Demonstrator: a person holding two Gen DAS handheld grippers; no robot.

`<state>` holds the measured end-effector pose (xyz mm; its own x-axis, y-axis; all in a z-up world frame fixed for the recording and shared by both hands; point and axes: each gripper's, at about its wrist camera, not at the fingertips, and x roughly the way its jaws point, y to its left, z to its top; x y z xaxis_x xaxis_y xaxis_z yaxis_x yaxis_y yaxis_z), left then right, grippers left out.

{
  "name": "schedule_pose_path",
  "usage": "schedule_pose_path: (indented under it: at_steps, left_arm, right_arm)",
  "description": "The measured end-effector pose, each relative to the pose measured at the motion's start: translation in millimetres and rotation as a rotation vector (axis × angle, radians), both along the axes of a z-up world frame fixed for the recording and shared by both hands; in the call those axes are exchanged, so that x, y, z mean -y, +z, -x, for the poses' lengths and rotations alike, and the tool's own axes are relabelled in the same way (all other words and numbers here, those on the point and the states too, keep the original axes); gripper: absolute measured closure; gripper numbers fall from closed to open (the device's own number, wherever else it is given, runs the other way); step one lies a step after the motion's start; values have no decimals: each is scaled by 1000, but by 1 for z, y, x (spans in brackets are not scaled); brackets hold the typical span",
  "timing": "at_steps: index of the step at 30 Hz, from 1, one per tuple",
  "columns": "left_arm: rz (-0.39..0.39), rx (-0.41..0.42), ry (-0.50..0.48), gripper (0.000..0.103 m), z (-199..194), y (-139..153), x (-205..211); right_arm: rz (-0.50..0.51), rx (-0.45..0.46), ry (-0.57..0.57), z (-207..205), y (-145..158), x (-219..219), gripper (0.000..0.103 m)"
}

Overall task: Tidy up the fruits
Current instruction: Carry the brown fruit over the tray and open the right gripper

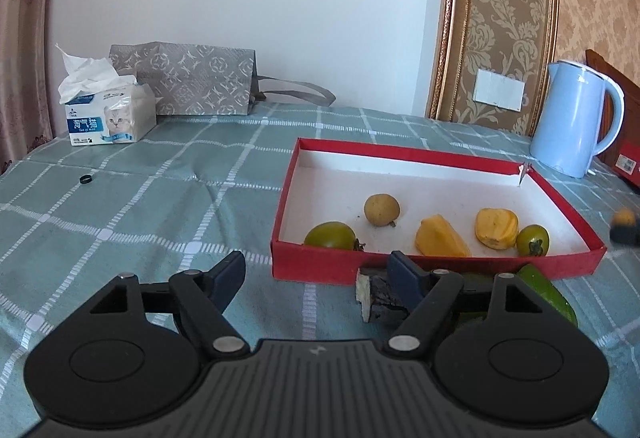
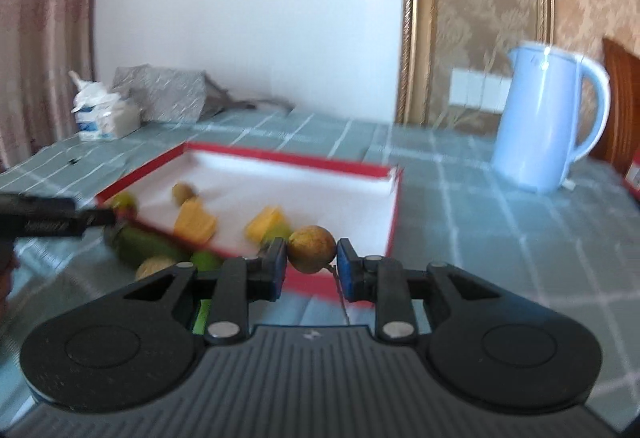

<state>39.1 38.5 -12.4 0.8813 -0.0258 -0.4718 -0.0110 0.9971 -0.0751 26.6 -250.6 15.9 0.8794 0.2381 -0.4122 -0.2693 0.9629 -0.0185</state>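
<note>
A red box (image 1: 440, 154) with a white floor holds a round brown fruit (image 1: 382, 209), two green round fruits (image 1: 330, 235) (image 1: 533, 239) and two yellow pieces (image 1: 440, 236) (image 1: 496, 228). My left gripper (image 1: 316, 274) stands open in front of the box's near wall. A dark chunk with a white edge (image 1: 378, 296) lies on the cloth beside its right finger, and a long green fruit (image 1: 548, 290) lies behind that finger. In the blurred right wrist view, my right gripper (image 2: 311, 252) is shut on a brown round fruit (image 2: 311, 248), held above the box's near corner (image 2: 394, 198). Another brown fruit (image 2: 154, 266) lies on the cloth.
A light blue kettle (image 1: 572, 118) stands at the back right next to a red item (image 1: 626, 162). A tissue pack (image 1: 108, 114) and a grey patterned bag (image 1: 188, 78) sit at the back left. A small black ring (image 1: 85, 179) lies on the checked tablecloth (image 1: 160, 206).
</note>
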Motion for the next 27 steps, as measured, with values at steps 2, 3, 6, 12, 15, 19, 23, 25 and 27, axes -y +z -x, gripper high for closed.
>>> schedule_pose_path:
  at_steps: [2, 3, 6, 12, 15, 19, 23, 25, 27]
  left_arm:
    - [-1, -2, 5, 22, 0, 0, 0]
    - [5, -4, 5, 22, -1, 0, -1]
    - [17, -9, 4, 22, -2, 0, -3]
    - [25, -12, 6, 20, -4, -1, -4]
    - [28, -12, 8, 20, -4, -1, -4]
    - [34, -15, 9, 19, -5, -1, -5]
    - [35, -15, 9, 19, -4, -2, -5]
    - [34, -15, 8, 19, -4, -2, -5]
    - [32, -14, 9, 19, -4, -2, -5]
  right_arm:
    - [12, 1, -17, -15, 2, -1, 77]
    - [18, -4, -26, -25, 1, -1, 77]
    - [33, -17, -47, -52, -3, -4, 77]
    - [65, -36, -63, -80, -14, -13, 78]
    - [78, -38, -70, -89, -17, -16, 78]
    - [79, -46, -90, -99, -19, -18, 54]
    - [45, 34, -118, -80, -14, -10, 18]
    - [-18, 63, -123, -64, -8, -2, 17]
    - [-100, 74, -90, -46, -3, 7, 14]
